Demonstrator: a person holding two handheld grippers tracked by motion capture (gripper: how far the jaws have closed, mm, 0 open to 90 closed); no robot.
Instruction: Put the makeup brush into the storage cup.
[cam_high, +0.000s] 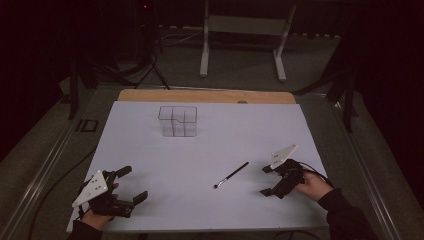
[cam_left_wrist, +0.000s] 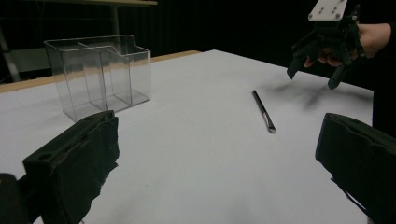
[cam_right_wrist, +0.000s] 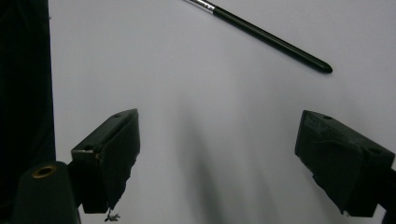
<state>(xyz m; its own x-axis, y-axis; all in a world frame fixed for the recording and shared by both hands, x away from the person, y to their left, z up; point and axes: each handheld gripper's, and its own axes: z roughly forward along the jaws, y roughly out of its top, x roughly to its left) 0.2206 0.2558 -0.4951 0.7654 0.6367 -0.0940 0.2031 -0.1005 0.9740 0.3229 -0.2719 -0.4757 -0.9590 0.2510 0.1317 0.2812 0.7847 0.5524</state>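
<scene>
While both claws idle: brush (cam_high: 231, 175), clear organizer (cam_high: 178, 121) beyond.

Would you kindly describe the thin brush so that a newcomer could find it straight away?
On the white table, look right of centre, just left of the right tongs. The brush lies flat there, a slim black stick with a silvery end, unlike the clear plastic box standing farther back.
</scene>
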